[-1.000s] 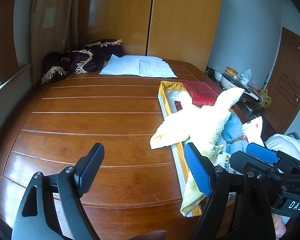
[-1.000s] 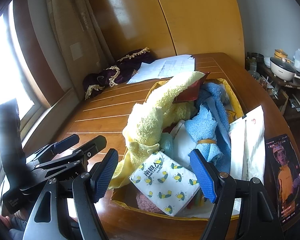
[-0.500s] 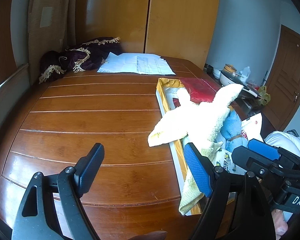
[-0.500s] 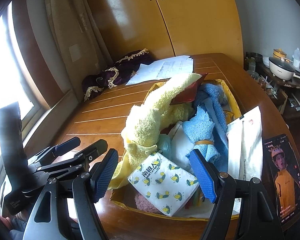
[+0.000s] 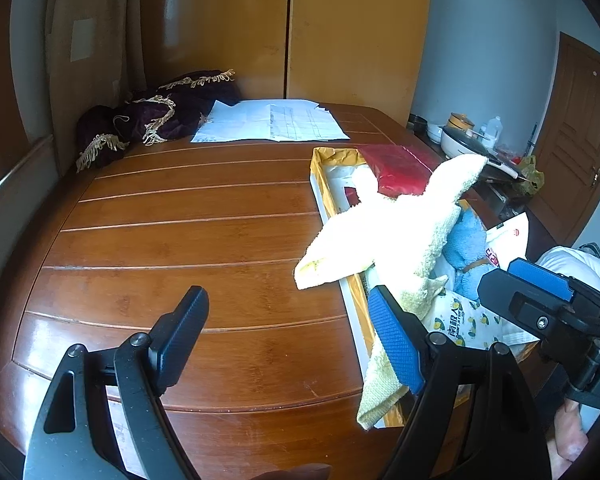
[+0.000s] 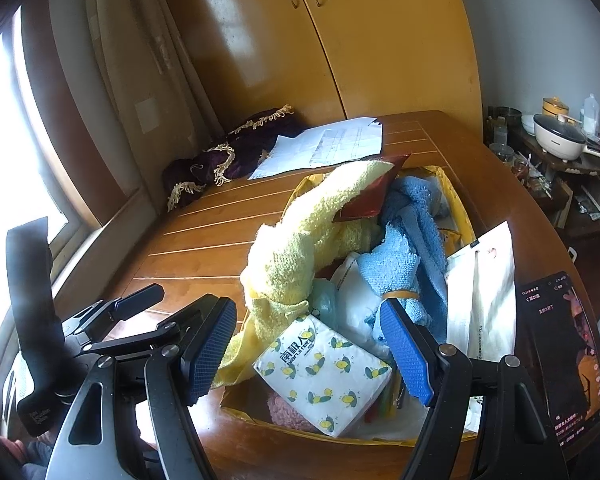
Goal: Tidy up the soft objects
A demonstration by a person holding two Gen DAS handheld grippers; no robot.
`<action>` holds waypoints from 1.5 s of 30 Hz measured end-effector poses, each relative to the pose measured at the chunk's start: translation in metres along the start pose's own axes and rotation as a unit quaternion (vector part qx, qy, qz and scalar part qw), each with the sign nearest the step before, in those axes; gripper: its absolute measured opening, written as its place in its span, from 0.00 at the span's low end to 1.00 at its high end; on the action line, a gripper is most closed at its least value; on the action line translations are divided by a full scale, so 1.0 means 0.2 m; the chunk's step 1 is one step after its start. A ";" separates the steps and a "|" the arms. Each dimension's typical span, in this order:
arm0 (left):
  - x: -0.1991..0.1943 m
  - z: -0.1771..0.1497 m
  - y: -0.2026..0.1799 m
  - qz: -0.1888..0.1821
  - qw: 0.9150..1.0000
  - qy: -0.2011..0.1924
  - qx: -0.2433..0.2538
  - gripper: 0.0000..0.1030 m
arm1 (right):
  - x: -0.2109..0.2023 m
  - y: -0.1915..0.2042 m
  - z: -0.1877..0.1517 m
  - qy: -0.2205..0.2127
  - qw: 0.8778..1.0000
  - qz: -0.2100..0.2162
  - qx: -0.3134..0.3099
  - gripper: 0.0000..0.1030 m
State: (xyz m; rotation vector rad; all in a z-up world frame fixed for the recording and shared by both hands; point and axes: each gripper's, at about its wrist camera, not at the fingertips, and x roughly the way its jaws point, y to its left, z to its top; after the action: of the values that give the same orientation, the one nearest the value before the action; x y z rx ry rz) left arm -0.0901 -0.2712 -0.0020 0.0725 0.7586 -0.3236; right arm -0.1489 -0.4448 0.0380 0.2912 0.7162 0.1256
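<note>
Glossy plank table (image 5: 188, 232); fluffy yellow towel (image 6: 300, 248) draped over box (image 6: 458, 200) edge. Left tongs (image 5: 288, 336), right tongs (image 6: 312, 344) agape, empty.

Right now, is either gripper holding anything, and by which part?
Nothing is held. The left gripper and right gripper are both open, with the right over the tissue pack.

Your yellow towel (image 6: 300, 240) hides much of the box (image 6: 458, 204) contents; the pink item (image 6: 286, 414) at lower centre sits mostly under the tissue pack (image 6: 324, 368).
</note>
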 end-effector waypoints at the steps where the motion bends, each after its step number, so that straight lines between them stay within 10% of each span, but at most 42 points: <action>1: 0.00 0.00 0.00 0.000 1.000 0.000 0.002 0.80 | 0.00 0.00 0.00 0.000 1.000 0.000 0.000 0.74; 45: -0.04 -0.01 -0.10 -0.025 0.999 -0.019 0.026 0.80 | 0.01 -0.03 -0.03 0.002 1.000 0.011 0.008 0.74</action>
State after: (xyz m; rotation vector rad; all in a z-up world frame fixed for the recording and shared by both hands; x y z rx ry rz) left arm -0.1039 -0.2867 0.0032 0.0967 0.7160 -0.3911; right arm -0.1504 -0.4480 0.0311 0.3143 0.7192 0.1412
